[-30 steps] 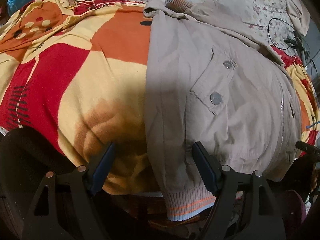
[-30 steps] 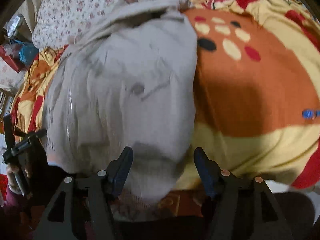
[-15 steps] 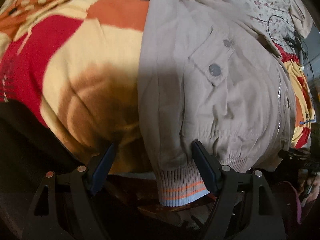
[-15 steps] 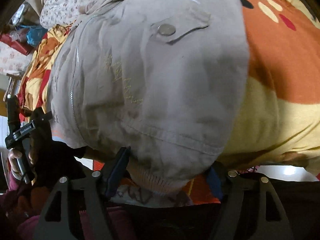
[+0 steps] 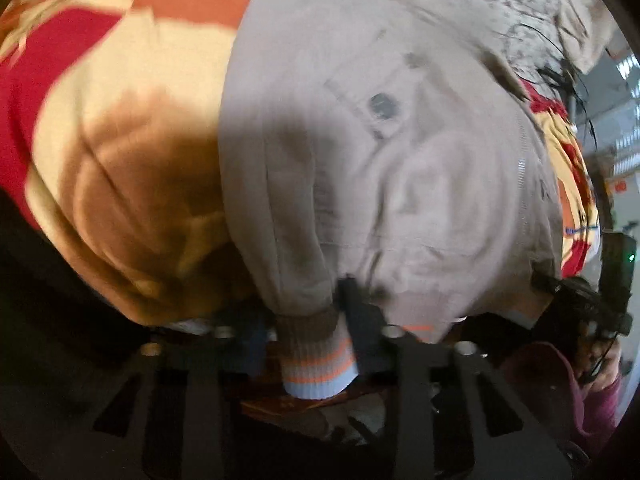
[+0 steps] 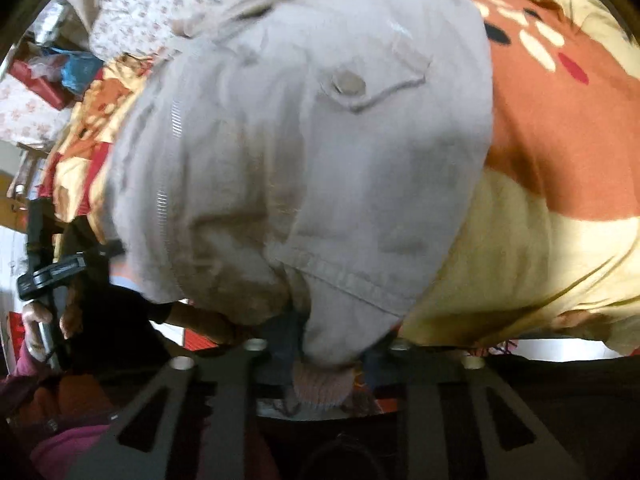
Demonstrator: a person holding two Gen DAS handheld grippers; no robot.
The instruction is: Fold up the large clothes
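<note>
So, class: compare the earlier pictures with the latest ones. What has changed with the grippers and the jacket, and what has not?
Both grippers came down onto the jacket's ribbed hem and their jaws are closing on it: the left gripper at one corner, the right gripper at the other. A second ago both stood wide open above it. The jacket stays flat on the blanket.

Motion blur smears my left view, so the jacket (image 5: 360,168) pocket button is a grey smudge. The jacket's collar runs off the top edge in both views. Its ribbed hem (image 6: 320,384) hides my right claw's (image 6: 324,360) pads, and the blanket (image 6: 560,160) spills past the frame
</note>
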